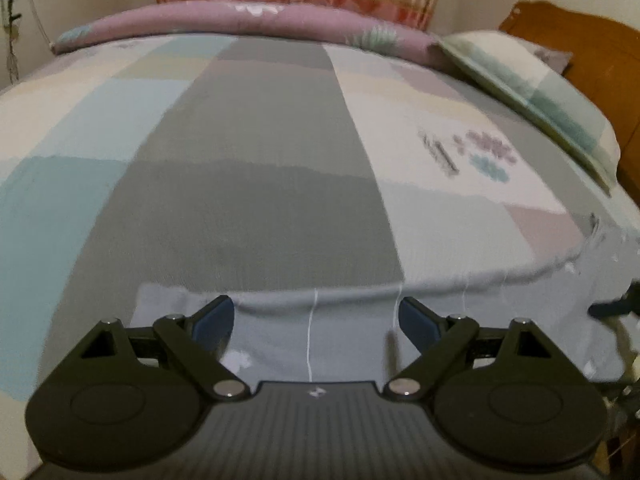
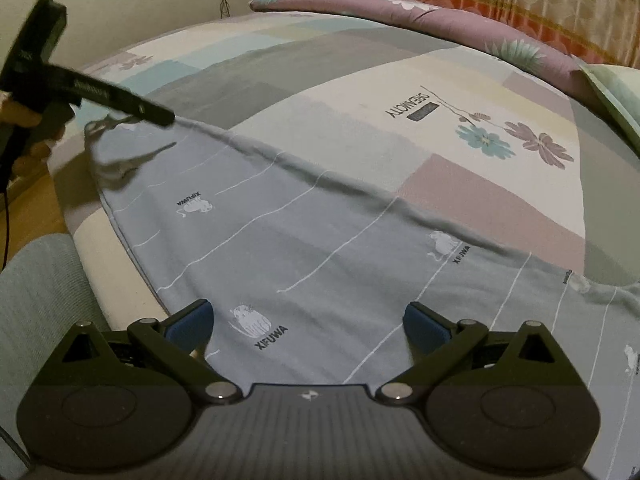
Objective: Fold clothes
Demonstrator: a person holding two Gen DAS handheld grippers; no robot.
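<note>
A grey-blue garment [image 2: 320,240] with thin white lines and small cat prints lies spread flat along the near side of the bed [image 2: 480,200]. Its far edge forms a soft ridge. My right gripper [image 2: 308,312] hovers over the garment's near part, jaws wide open with nothing between them. My left gripper [image 1: 316,308] is open too, above the garment [image 1: 280,328] near its far edge, and nothing is in its jaws. In the right wrist view the left gripper [image 2: 170,132] is blurred at the garment's far left corner, held by a hand [image 2: 24,116].
The bed sheet [image 1: 260,160] is a patchwork of grey, teal, cream and pink. A rolled purple quilt [image 1: 240,24] lies along the far side, a striped pillow [image 1: 540,96] by the wooden headboard [image 1: 580,40]. Grey-green upholstery [image 2: 40,300] and wooden floor [image 2: 32,208] flank the bed's left edge.
</note>
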